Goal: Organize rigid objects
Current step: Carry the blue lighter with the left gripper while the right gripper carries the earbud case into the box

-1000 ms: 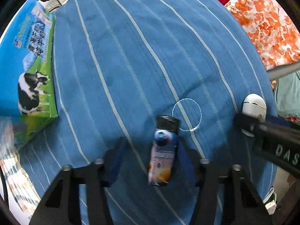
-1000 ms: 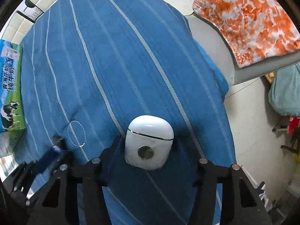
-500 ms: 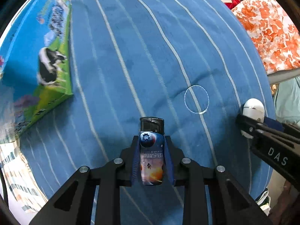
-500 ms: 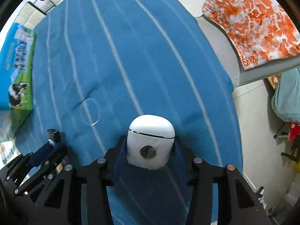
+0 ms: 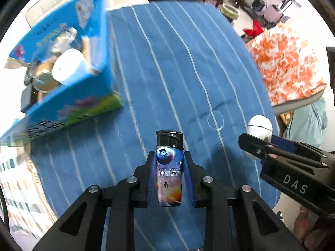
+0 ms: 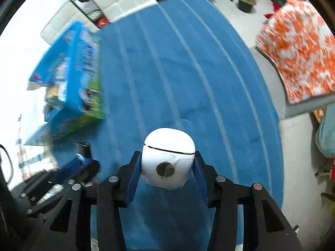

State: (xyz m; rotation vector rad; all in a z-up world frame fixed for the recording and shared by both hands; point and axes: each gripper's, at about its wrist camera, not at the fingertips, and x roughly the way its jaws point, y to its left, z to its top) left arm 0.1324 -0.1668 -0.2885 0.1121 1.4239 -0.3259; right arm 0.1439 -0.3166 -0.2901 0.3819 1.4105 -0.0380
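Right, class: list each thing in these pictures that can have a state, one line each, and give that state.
Left tool: shut on the lighter.
Space-print lighter with black cap: gripped, clear of the cloth.
Right tool: shut on the case.
White rounded earbud case: lid closed, gripped.
Blue cow-print carton: open-topped, things inside.

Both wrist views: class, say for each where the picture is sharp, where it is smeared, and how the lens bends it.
Left wrist view: lighter in the tongs is crisp, the blue box smeared, cloth stripes bowed. Right wrist view: white case sharp, the box and orange fabric blurred, corners dark.
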